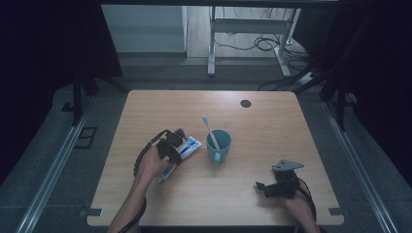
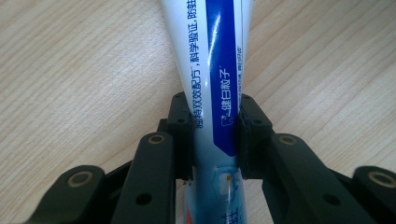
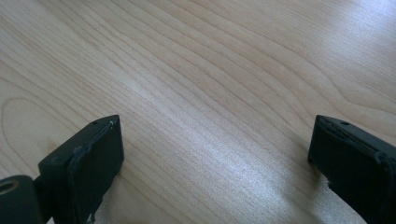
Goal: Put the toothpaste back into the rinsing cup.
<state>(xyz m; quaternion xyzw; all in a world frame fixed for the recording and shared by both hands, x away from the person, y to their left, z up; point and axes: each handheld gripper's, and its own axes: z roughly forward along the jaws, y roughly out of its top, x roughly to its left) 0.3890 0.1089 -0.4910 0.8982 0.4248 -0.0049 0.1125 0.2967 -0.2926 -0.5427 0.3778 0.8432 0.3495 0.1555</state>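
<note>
The left tongs (image 2: 215, 140) are clamped on a toothpaste tube (image 2: 212, 70), their pads pressing both sides of it, with the tube running away from them toward twelve o'clock in the left gripper view. From above, the left tongs (image 1: 176, 141) sit left of the counter's (image 1: 272, 111) centre, and the tube (image 1: 187, 148) lies flat on the wood beneath them, its far end pointing to about two o'clock and its near end to about eight o'clock, under the left hand (image 1: 153, 165).

Just beside the tube, at three o'clock from it, stands a teal cup (image 1: 218, 145) with a toothbrush (image 1: 210, 130) leaning out toward eleven o'clock.

The right tongs (image 3: 215, 163) stand wide open and hold nothing, bare wood between the jaws. From above, the right tongs (image 1: 262, 187) rest at about five o'clock from the cup, well apart from it, near the counter's front edge.
</note>
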